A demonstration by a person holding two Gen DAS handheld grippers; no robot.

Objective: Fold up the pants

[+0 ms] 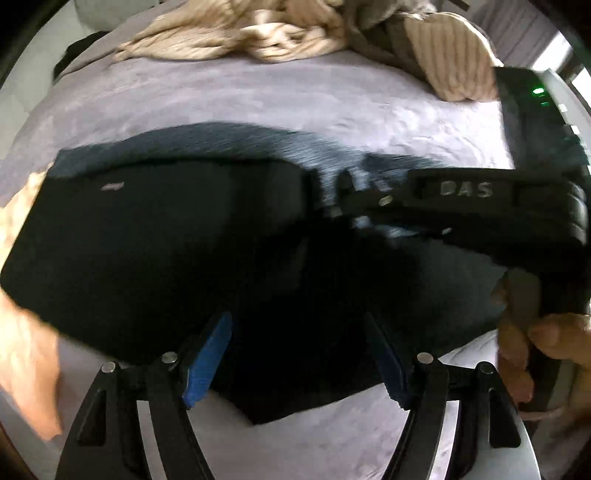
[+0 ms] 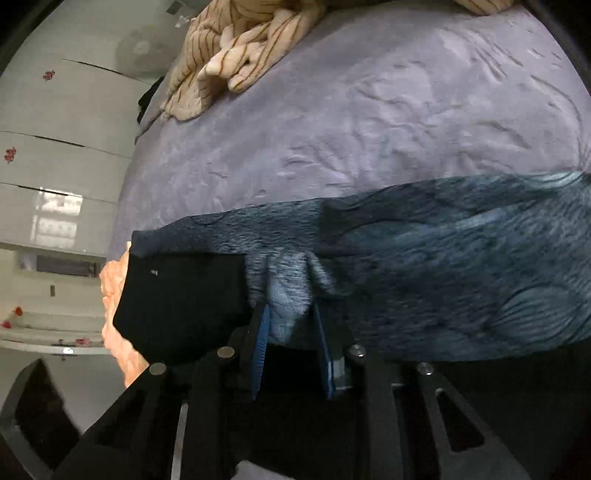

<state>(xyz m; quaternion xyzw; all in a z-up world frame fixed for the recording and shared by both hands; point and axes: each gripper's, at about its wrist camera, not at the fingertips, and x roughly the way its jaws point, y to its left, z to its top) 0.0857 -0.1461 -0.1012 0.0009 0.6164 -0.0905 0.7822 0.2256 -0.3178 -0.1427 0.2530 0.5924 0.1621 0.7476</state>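
Observation:
Dark blue-black pants (image 1: 177, 236) lie across the lilac bed sheet (image 1: 258, 103). In the left wrist view my left gripper (image 1: 301, 354) is open, its blue-padded fingers (image 1: 208, 358) spread over the dark cloth with nothing between them. The right gripper (image 1: 354, 201) comes in from the right there, marked "DAS", its tips at the pants' upper edge. In the right wrist view the right gripper (image 2: 291, 332) is shut on a bunched fold of the pants (image 2: 443, 273), which shows pale and fuzzy between the pads.
A crumpled beige striped blanket (image 1: 240, 33) and a beige pillow (image 1: 450, 62) lie at the bed's far side. The blanket also shows in the right wrist view (image 2: 236, 62). White wardrobe doors (image 2: 62, 155) stand left of the bed. The person's hand (image 1: 535, 343) holds the right gripper.

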